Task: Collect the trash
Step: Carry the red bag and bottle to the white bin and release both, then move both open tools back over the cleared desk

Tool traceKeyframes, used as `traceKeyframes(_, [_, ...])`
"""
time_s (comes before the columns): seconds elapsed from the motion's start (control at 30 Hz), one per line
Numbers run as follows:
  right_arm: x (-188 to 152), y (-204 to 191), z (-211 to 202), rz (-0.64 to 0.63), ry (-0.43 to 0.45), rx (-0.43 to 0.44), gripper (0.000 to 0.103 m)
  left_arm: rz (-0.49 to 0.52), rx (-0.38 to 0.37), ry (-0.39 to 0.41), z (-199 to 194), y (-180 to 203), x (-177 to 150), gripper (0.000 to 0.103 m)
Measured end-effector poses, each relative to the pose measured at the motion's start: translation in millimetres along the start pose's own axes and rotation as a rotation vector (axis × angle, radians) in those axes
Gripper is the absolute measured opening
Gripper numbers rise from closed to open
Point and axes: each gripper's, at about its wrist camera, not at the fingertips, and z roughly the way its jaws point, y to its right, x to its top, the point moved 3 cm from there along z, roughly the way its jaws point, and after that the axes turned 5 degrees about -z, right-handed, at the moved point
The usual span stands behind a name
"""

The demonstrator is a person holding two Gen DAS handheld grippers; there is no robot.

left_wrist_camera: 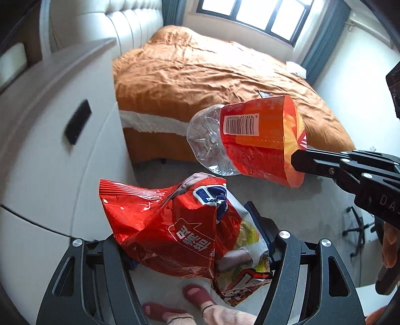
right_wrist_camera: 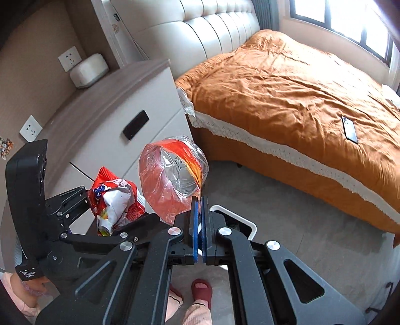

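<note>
1. Nearest to me are my own feet in dark red slippers point(right_wrist_camera: 201, 290) on the grey floor point(right_wrist_camera: 287, 207), with pink trouser legs point(left_wrist_camera: 225, 315) rising from them.
2. My left gripper point(left_wrist_camera: 200, 250) stands part-spread, and its jaws pinch a crumpled red snack bag point(left_wrist_camera: 175, 232). The bag fills the gap between the fingers and bulges out ahead of them. Its long axis runs from the white and yellow end low by the jaws to the flat crimped red end, which points up and to the left in the left wrist view. From the right wrist view the same bag point(right_wrist_camera: 115, 202) shows as a bunched wad at the tip of that gripper point(right_wrist_camera: 100, 210).
3. My right gripper point(right_wrist_camera: 199, 212) is pressed together. Its blue pads point(right_wrist_camera: 195, 225) nip the thin edge of the orange label on an empty clear plastic bottle point(right_wrist_camera: 172, 185).
4. That bottle hangs in the air above the floor, just ahead of the right fingers and beside the snack bag, not touching it. In the left wrist view the bottle point(left_wrist_camera: 240, 140) lies nearly level. Its clear dimpled base points left toward the cabinet, and the loose orange label end points right, where the right gripper point(left_wrist_camera: 297, 160) grips it. A barcode faces up.
5. A white bin rim point(right_wrist_camera: 246, 221) shows just behind the right gripper's linkage.
6. Farther left stands a pale drawer cabinet point(right_wrist_camera: 150, 100) with dark recessed handles.
7. Beyond it, the bed with an orange cover point(right_wrist_camera: 287, 82) and lace trim carries a dark phone point(right_wrist_camera: 349, 128). The padded headboard point(right_wrist_camera: 212, 27) and the window point(left_wrist_camera: 257, 15) are farthest.
</note>
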Motion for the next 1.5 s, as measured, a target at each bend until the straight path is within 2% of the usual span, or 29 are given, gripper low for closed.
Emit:
traceKeyframes(0.27, [-40, 35, 91, 0.031, -0.106, -0.033, 0.003, 0.034, -0.105, -0.078, 118, -22, -36, 0.071])
traceKeyframes(0.37, [-62, 45, 137, 0.014, -0.168, -0.047, 0.003, 0.027, -0.15, -0.114, 167, -23, -51, 0.078])
traceKeyframes(0.4, [-70, 48, 153, 0.015, -0.197, -0.048, 0.009, 0.025, -0.16, -0.133, 182, -24, -57, 0.092])
traceKeyframes(0.43, [-78, 51, 165, 0.025, -0.219, -0.047, 0.054, 0.024, -0.153, -0.152, 200, -26, -65, 0.098])
traceKeyframes(0.47, [-87, 56, 180, 0.05, -0.239, -0.033, 0.083, 0.026, -0.148, -0.171, 214, -27, -72, 0.098])
traceKeyframes(0.5, [-93, 60, 189, 0.063, -0.252, -0.027, 0.096, 0.032, -0.141, -0.196, 227, -28, -80, 0.098])
traceKeyframes(0.63, [-110, 67, 209, 0.064, -0.293, -0.048, 0.096, 0.047, -0.105, -0.242, 251, -33, -98, 0.098])
traceKeyframes(0.8, [-104, 61, 192, 0.068, -0.266, -0.052, 0.098, 0.073, -0.084, -0.237, 237, -31, -93, 0.098])
traceKeyframes(1.1, [-68, 33, 138, 0.045, -0.174, -0.038, 0.098, 0.024, -0.077, -0.139, 153, -32, -59, 0.098])
traceKeyframes(1.3, [-30, 17, 83, 0.024, -0.081, -0.016, 0.098, -0.045, -0.067, -0.041, 74, -26, -29, 0.098])
traceKeyframes(1.5, [15, -9, 17, -0.023, 0.046, 0.032, 0.098, -0.102, 0.018, 0.076, -18, -27, -3, 0.098])
